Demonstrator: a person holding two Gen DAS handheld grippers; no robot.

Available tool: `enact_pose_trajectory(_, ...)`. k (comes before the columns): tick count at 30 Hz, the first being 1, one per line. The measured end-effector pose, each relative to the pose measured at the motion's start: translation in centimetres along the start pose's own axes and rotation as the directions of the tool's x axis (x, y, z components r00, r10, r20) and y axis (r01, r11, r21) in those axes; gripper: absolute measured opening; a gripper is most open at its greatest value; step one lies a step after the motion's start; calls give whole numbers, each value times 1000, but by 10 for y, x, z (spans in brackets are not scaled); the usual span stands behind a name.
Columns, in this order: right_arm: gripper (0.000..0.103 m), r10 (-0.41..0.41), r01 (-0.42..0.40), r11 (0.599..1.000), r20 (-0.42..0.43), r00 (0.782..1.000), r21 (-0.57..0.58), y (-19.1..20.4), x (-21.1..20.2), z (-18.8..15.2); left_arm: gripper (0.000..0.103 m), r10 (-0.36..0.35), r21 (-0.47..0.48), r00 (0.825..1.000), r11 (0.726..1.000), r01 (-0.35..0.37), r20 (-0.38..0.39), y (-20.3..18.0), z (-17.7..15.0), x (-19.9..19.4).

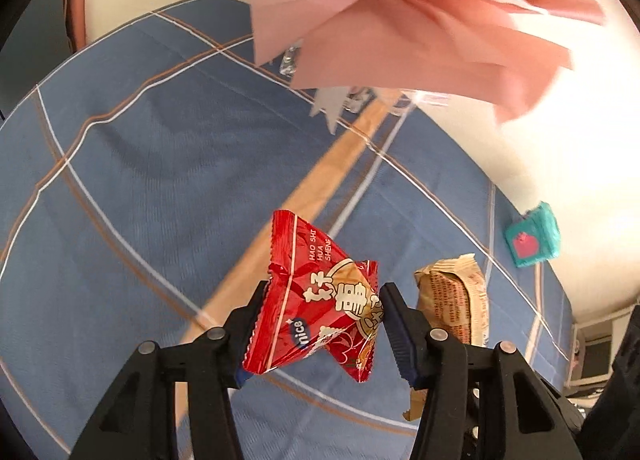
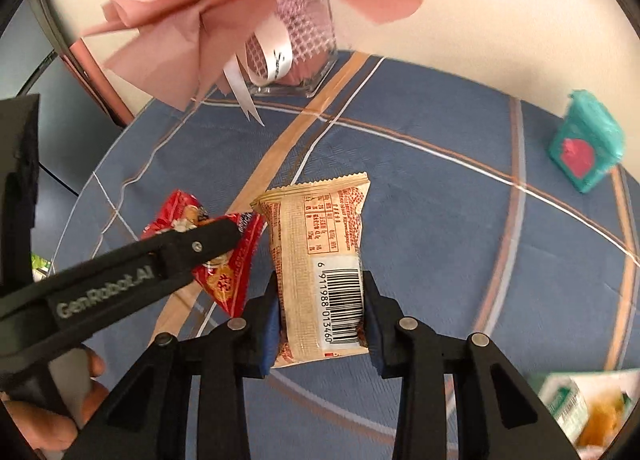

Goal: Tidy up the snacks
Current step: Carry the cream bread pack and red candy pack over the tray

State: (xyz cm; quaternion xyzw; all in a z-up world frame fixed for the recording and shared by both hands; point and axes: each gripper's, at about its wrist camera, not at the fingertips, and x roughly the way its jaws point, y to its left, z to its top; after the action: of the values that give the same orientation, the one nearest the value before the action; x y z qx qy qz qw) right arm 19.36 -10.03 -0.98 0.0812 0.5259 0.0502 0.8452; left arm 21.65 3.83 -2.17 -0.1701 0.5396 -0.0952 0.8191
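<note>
We see the left gripper with its two black fingers closed onto a red snack packet, one pad pressed into each side so the foil creases between them; the packet is lifted off the blue tablecloth. The red snack packet is glossy, with serrated sealed ends, white Chinese characters, the Latin words "HAO SHI HUA SHENG" and a small "nice" badge, and it sits tilted in the grip. We see the right gripper likewise clamped, its blue-padded fingers squeezing the lower part of a beige snack packet held lengthwise along the fingers and raised above the cloth. The beige snack packet is pale tan with orange-brown print, a nutrition table, and a white barcode panel reading 6 911988 013460; its crimped far end points away from the camera. In the right wrist view the left gripper comes in from the left edge, and the red packet sits just beside the beige one, nearly touching it at the near corner. The cloth beneath is blue with thin white and orange check lines and one broad tan stripe. Toward the far edge of the cloth stands a glass vase with pink paper flowers and a white ribbon. Near the far right edge sits a teal box with a red mark, well apart from both packets.
</note>
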Motion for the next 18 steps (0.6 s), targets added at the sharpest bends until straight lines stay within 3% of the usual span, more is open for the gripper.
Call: enact_pose_trajectory(18, 37, -111, 101, 989, 87, 990, 112, -22, -120, -96, 57, -55, 56, 996, 997, 51, 71, -53, -92, -76)
